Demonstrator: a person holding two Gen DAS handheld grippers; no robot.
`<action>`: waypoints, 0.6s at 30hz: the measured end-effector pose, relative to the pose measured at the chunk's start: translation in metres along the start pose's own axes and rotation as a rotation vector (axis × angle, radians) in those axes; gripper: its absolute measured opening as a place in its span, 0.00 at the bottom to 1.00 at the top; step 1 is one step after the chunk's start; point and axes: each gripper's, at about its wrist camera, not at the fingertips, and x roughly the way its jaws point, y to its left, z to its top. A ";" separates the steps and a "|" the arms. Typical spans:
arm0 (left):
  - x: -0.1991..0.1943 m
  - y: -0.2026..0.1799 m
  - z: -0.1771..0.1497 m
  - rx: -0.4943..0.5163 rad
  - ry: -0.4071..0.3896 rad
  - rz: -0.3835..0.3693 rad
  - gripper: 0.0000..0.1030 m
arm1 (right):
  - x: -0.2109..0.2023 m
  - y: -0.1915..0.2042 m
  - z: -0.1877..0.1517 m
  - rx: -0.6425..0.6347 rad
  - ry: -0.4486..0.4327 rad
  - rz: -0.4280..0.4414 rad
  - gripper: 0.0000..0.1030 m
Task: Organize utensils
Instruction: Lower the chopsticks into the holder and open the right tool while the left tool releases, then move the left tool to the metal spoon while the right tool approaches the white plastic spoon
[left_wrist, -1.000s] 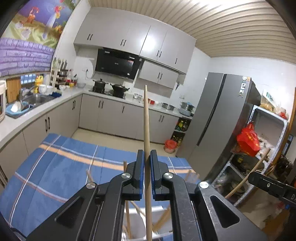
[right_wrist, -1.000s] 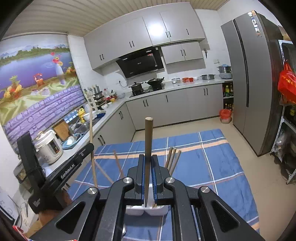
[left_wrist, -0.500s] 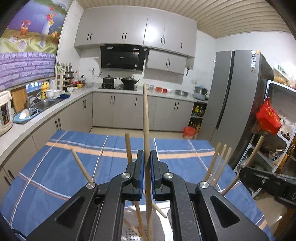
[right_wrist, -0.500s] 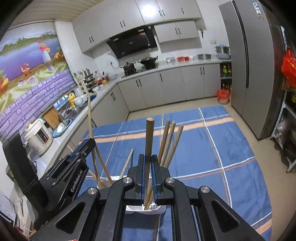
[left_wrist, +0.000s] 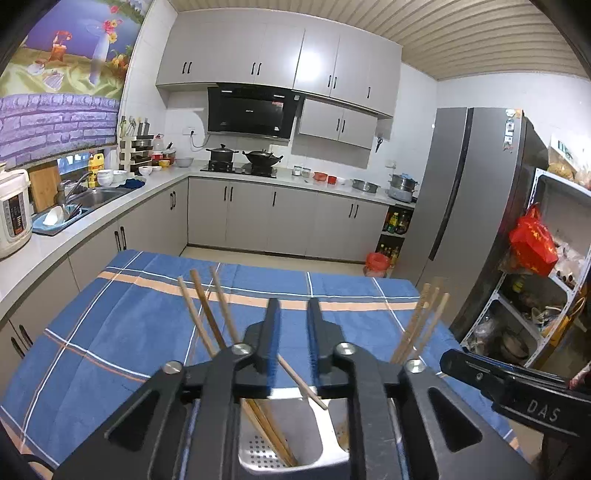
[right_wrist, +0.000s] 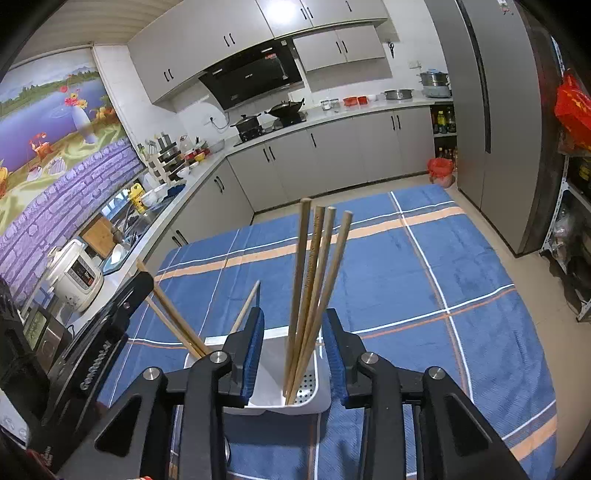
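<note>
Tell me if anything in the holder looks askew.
One wooden chopstick lies slanted across the top of the white two-compartment utensil holder, its tip over the divider, while the rest stand in the compartments. Both the left hand-held gripper and right hand-held gripper are open.

A home kitchen, seemingly: cabinets, stove, sink, fridge.

Grey kitchen cabinets (steel fridge)
</note>
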 end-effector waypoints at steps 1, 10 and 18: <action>-0.007 0.001 0.002 -0.005 -0.006 -0.002 0.22 | -0.008 -0.002 0.000 0.009 -0.012 0.001 0.41; -0.096 0.013 0.003 -0.036 -0.061 0.000 0.43 | -0.094 -0.040 -0.028 0.022 -0.134 -0.115 0.61; -0.146 0.051 -0.043 -0.033 0.043 0.116 0.59 | -0.119 -0.117 -0.118 0.172 0.056 -0.198 0.65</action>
